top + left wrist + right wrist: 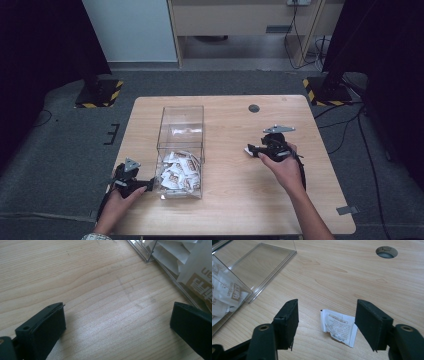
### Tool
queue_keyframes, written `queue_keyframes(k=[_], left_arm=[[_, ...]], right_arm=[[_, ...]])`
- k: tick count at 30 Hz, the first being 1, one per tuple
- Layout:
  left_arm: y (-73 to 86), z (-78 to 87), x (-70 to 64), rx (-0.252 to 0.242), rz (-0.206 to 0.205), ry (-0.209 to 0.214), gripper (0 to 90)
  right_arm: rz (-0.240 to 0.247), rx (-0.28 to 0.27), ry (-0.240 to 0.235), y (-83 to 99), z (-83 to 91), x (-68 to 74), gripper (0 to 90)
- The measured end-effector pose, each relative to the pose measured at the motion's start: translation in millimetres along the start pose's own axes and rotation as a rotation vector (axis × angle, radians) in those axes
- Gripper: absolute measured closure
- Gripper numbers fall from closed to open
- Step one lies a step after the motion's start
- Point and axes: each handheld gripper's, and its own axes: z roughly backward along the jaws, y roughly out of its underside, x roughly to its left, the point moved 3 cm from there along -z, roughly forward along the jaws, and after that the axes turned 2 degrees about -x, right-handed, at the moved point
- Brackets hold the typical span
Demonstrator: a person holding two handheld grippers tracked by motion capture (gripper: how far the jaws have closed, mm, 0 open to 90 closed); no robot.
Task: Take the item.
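Right gripper (327,323): held low over the wooden table (352,277), its two black jaws spread wide apart, clamping nothing.
Packet on the table (339,327): one small white sachet with fine print lies flat on the wood between the right jaws, nearer one jaw than the other. I cannot tell whether that jaw touches it. Its near edge looks torn or crumpled.
Same packet from above: a white sliver (249,149) just at the tip of the right gripper (255,149), well apart from the box.
Clear box (181,131): a tall see-through plastic container stands left of the table's middle, open at the top.
Box contents: a heap of white sachets with brown printing (178,171) fills the near end; the far end holds almost nothing, save one pale patch I cannot make out.
Left gripper (146,186): held in the person's left hand (116,202) at the near left corner of the box, tips pointing toward its wall.
Left jaws, close up: set wide apart over bare wood, gripping nothing; the box wall (165,265) and the sachets behind it (197,275) sit just beyond one jaw.
Table hole (386,252): a round cable port, far from both grippers.
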Motion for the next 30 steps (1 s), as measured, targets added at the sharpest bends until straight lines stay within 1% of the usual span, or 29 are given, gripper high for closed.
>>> queue_keyframes(k=[7, 8, 13, 18, 24, 26, 27, 30], left_arm=[[0.0, 0.0, 0.0, 0.0, 0.0, 0.0, 0.0], [0.0, 0.0, 0.0, 0.0, 0.0, 0.0, 0.0], [0.0, 0.0, 0.0, 0.0, 0.0, 0.0, 0.0], [0.0, 0.0, 0.0, 0.0, 0.0, 0.0, 0.0], [0.0, 0.0, 0.0, 0.0, 0.0, 0.0, 0.0], [0.0, 0.0, 0.0, 0.0, 0.0, 0.0, 0.0], [0.0, 0.0, -0.1, 0.0, 0.0, 0.0, 0.0], [0.1, 0.1, -0.2, 0.0, 0.0, -0.001, 0.0]], right_arm=[[0.013, -0.005, -0.002, -0.6, 7.3, 2.8, 31.6], [0.016, -0.008, -0.004, -0.8, 9.3, 3.6, 29.8], [0.018, -0.011, -0.01, -0.7, 12.9, 5.4, 27.8], [0.015, -0.004, -0.024, -0.4, 15.6, 6.9, 22.8], [0.029, -0.006, -0.023, 0.8, 18.5, 6.2, 18.0], [0.03, -0.008, -0.023, 1.8, 19.7, 6.2, 15.6], [0.034, -0.009, -0.021, 2.7, 20.7, 5.8, 12.5], [0.036, -0.02, -0.019, 3.7, 22.8, 5.1, 10.3]])
